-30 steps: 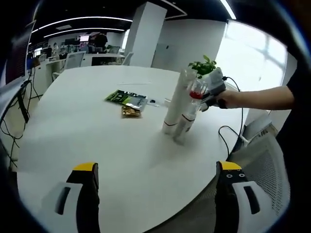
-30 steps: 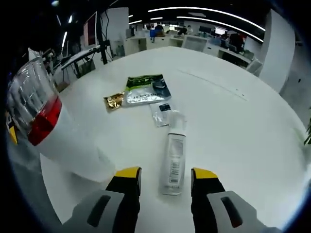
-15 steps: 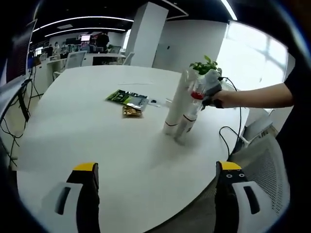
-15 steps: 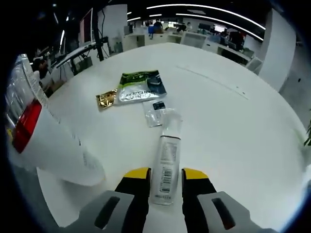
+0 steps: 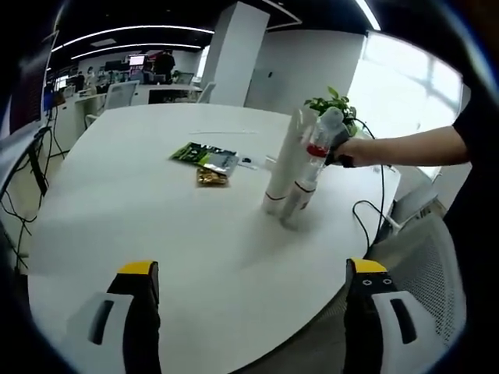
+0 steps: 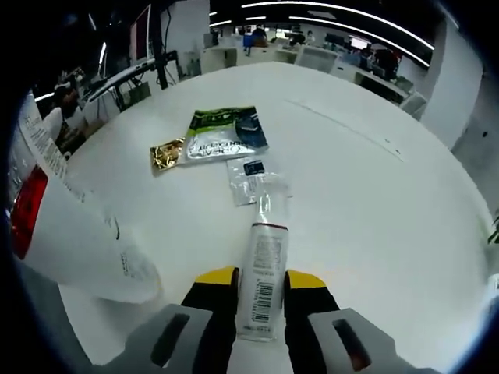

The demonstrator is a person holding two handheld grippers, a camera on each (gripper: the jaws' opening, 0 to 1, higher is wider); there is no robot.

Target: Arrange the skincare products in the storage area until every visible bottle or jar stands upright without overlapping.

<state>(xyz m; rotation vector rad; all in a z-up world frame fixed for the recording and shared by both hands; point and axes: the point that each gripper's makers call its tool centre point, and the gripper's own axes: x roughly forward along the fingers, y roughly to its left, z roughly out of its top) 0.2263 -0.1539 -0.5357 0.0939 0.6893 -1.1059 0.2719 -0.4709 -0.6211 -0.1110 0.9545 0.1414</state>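
Observation:
A small clear bottle (image 6: 261, 261) lies on its side on the white round table (image 6: 374, 202), cap pointing away. My right gripper (image 6: 260, 278) is shut on its lower body, a yellow-tipped jaw pressing each side. A big white bottle with a red band (image 6: 70, 234) looms close at the left. In the left gripper view, a tall white tube (image 5: 282, 165) and that red-banded bottle (image 5: 306, 170) stand upright side by side. A person's hand (image 5: 362, 150) reaches in behind them. My left gripper (image 5: 253, 273) hovers open over the table's near edge, holding nothing.
A green packet (image 6: 222, 134), a gold sachet (image 6: 165, 153) and a clear sachet (image 6: 249, 173) lie flat beyond the lying bottle; the green packet (image 5: 201, 156) also lies left of the standing pair. A potted plant (image 5: 331, 105) stands at the table's far side. A mesh chair (image 5: 425, 257) sits at the right.
My right jaws, apart on either side of the lying bottle a second ago, have shut on it as the gripper moved forward. The left gripper has stayed still.

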